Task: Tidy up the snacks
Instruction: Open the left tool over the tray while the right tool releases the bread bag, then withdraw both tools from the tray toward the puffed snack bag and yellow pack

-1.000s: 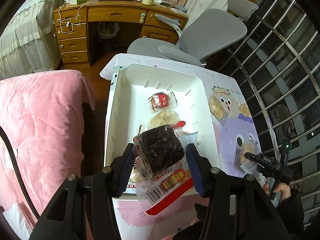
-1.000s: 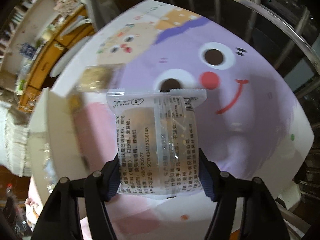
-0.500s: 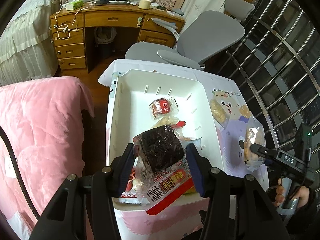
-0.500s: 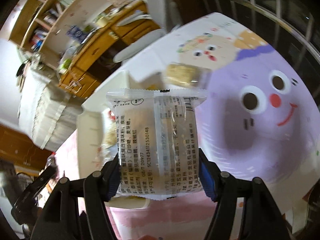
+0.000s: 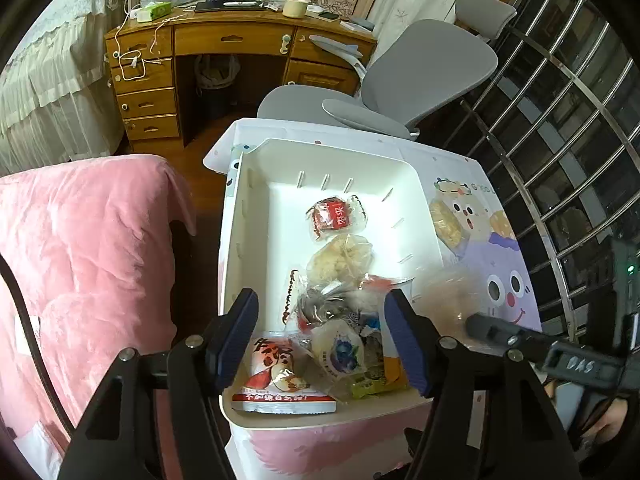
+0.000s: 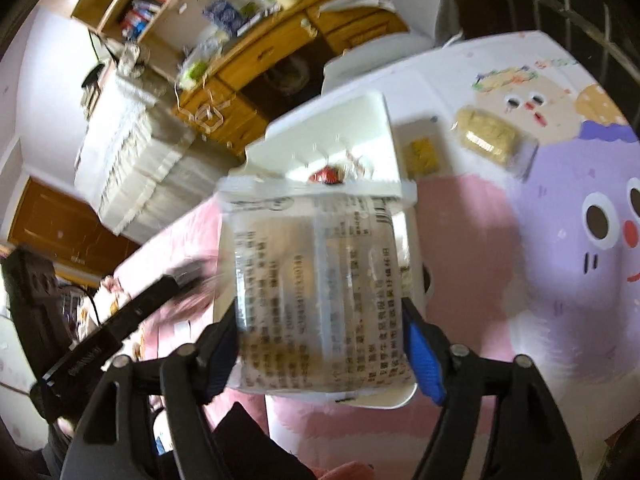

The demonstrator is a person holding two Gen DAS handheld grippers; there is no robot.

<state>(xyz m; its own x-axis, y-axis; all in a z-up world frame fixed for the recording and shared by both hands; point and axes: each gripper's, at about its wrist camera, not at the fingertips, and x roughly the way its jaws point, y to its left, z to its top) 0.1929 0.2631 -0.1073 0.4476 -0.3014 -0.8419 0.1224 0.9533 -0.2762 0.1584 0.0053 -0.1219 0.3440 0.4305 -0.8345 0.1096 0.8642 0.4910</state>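
White bin (image 5: 256, 216) now holds the dark snack my left gripper (image 5: 320, 340) just released, jaws wide, while my right gripper (image 6: 320, 344) brings its clamped clear-wrapped cake (image 6: 316, 288) next.

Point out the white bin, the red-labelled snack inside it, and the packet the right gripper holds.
white bin (image 5: 256, 240), left wrist view, bare floor at its left.
red-labelled snack (image 5: 332, 218), left wrist view, red label.
clear packet (image 6: 316, 280), right wrist view, printed back.

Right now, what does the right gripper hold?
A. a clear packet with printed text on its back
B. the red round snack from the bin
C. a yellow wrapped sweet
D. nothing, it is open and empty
A: in the right wrist view the right gripper is shut on the clear packet, above the near end of the white bin.
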